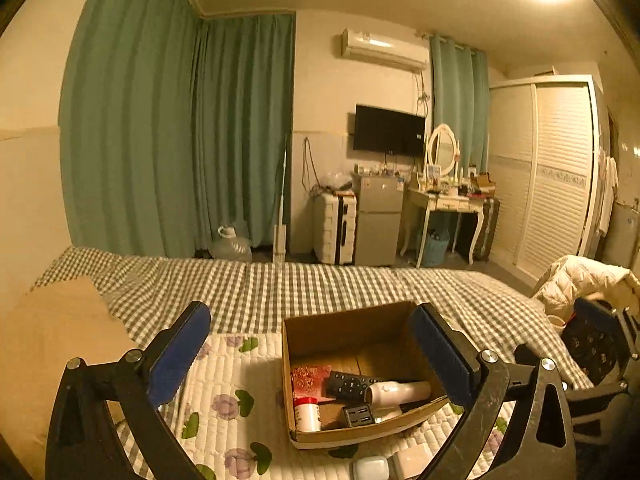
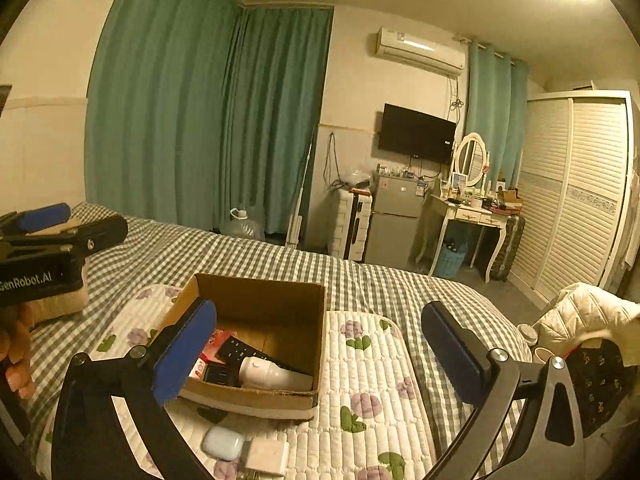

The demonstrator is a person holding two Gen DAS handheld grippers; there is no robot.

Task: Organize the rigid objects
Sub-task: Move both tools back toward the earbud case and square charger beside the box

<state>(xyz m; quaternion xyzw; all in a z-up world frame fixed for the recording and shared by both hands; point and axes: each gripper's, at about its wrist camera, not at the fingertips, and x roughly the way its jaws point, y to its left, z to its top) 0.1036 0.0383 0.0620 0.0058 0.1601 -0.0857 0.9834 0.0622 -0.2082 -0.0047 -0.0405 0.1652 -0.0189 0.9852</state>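
Observation:
An open cardboard box (image 1: 320, 328) (image 2: 264, 300) sits on a floral quilted mat on the bed. Inside lie a black remote (image 1: 348, 384) (image 2: 244, 350), a white bottle-like device (image 1: 398, 392) (image 2: 276, 372), a black multi-port charger (image 1: 358, 416) (image 2: 220, 376), a white jar with a red lid (image 1: 307, 414) and a red packet (image 1: 308, 378). In front of the box lie a pale blue earbud case (image 2: 222, 444) (image 1: 370, 468) and a white charger block (image 2: 267, 456) (image 1: 412, 460). My left gripper (image 1: 312, 356) is open and empty above the box. My right gripper (image 2: 320, 356) is open and empty, to the box's right.
The floral mat (image 2: 368, 360) lies on a checked bedsheet (image 1: 260, 288). A beige pillow (image 1: 52, 328) is at the left. A white jacket and a dark bag (image 2: 596, 372) are at the right edge. Beyond the bed stand a fridge, a dressing table and a wardrobe.

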